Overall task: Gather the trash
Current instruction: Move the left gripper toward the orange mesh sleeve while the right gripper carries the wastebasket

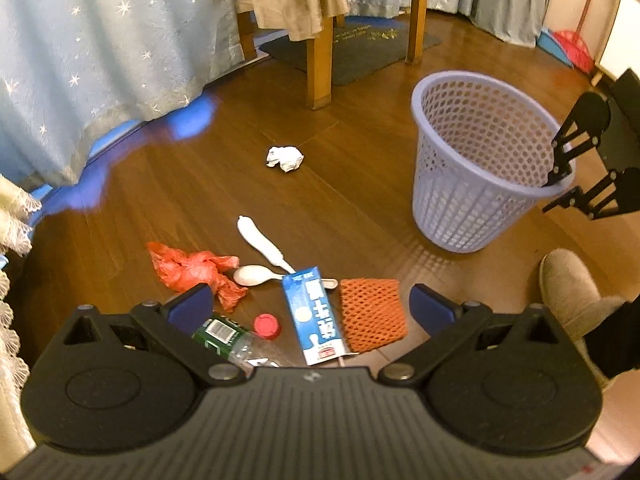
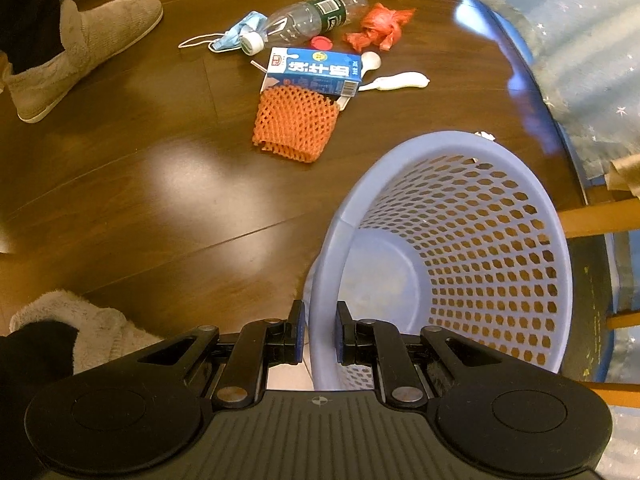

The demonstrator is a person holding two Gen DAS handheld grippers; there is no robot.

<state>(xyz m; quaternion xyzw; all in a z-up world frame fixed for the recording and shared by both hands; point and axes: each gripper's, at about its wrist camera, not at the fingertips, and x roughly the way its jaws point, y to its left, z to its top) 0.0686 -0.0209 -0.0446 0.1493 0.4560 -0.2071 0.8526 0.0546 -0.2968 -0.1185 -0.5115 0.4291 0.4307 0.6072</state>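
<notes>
On a dark wooden floor (image 1: pixel 360 184), litter lies in a cluster: a crumpled red plastic bag (image 1: pixel 196 270), a clear plastic bottle with a green label (image 1: pixel 224 336), a blue-and-white milk carton (image 1: pixel 314 314), and an orange foam net sleeve (image 1: pixel 372 314), all likely light. The left gripper (image 1: pixel 310 306) hovers above them, jaws wide apart. The carton lies flat, long axis running away from the camera; gripping across its narrow sides looks best. Right of it, the right gripper (image 2: pixel 319 330) is clamped on the near rim of an empty lavender perforated plastic basket (image 2: pixel 460 240)
</notes>
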